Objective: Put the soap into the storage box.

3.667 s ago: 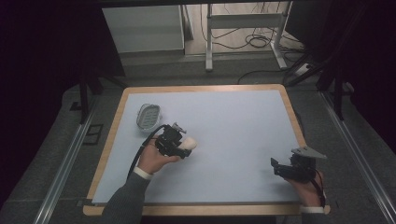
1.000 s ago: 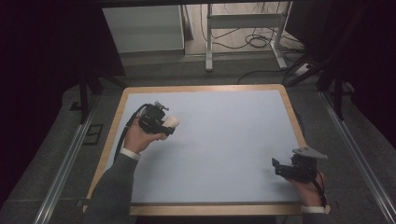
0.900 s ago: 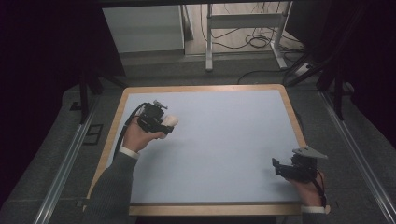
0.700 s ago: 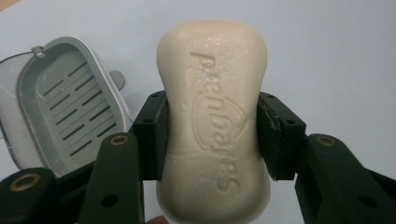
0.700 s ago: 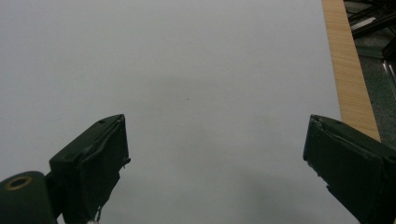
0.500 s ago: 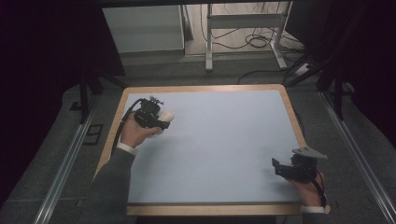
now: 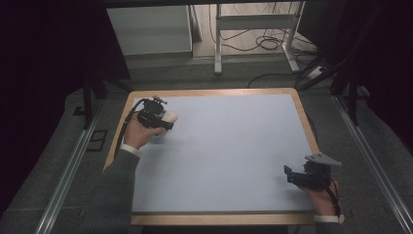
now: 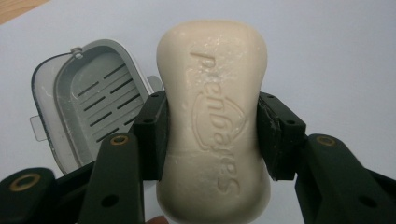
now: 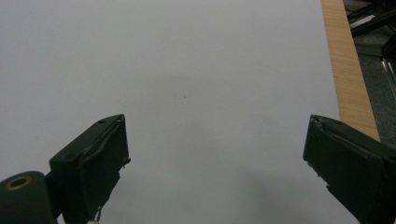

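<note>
Soap bar (image 8: 214, 121) sits clamped in the left gripper (image 8: 212, 135) jaws above the grey dish (image 8: 88, 102); right gripper (image 9: 215, 163) jaws apart.

Cream soap (image 8: 212, 126), embossed lettering on top, waisted at mid-length, clamped there, held above tabletop. Grey dish (image 8: 88, 100) just behind, open, slotted insert inside, flat near tabletop's far left corner.
</note>
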### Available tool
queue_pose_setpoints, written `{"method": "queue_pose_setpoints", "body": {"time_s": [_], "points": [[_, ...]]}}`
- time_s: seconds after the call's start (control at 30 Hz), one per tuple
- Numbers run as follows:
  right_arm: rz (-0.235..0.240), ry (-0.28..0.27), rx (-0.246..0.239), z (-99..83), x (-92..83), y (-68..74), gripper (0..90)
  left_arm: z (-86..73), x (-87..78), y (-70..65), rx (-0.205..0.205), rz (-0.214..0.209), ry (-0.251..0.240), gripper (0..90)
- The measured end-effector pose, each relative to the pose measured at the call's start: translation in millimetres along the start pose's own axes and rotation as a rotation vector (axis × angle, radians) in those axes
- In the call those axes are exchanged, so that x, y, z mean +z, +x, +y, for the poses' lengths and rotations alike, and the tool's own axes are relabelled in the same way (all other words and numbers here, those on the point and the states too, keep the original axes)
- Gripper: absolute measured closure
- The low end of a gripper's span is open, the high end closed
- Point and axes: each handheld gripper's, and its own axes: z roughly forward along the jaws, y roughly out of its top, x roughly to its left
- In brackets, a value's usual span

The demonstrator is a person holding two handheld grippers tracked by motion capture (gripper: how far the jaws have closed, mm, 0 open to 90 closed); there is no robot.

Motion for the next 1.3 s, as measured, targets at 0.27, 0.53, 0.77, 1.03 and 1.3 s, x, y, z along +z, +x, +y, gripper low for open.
{"method": "queue_pose_setpoints", "body": {"time_s": [0.27,0.53,0.77,1.03,1.3], "points": [[0.000,0.000,0.001,0.0,0.1,0.2,6.4,-0.1,3.5,7.7,-0.016,0.009,0.009,49.7],[-0.002,0.003,0.002,-0.4,0.3,-0.1,6.4,-0.3,8.1,19.3,-0.049,0.020,0.014,49.7],[-0.004,0.005,0.000,-0.8,1.2,-0.1,6.4,-0.5,14.9,31.0,-0.081,0.026,0.030,49.7],[-0.004,0.006,-0.003,-0.8,1.2,-0.1,6.4,-0.2,25.0,44.3,-0.132,0.055,0.034,49.7],[-0.008,0.007,0.000,-1.2,1.5,-0.9,6.4,-0.5,37.2,55.1,-0.165,0.072,0.061,49.7]]}}
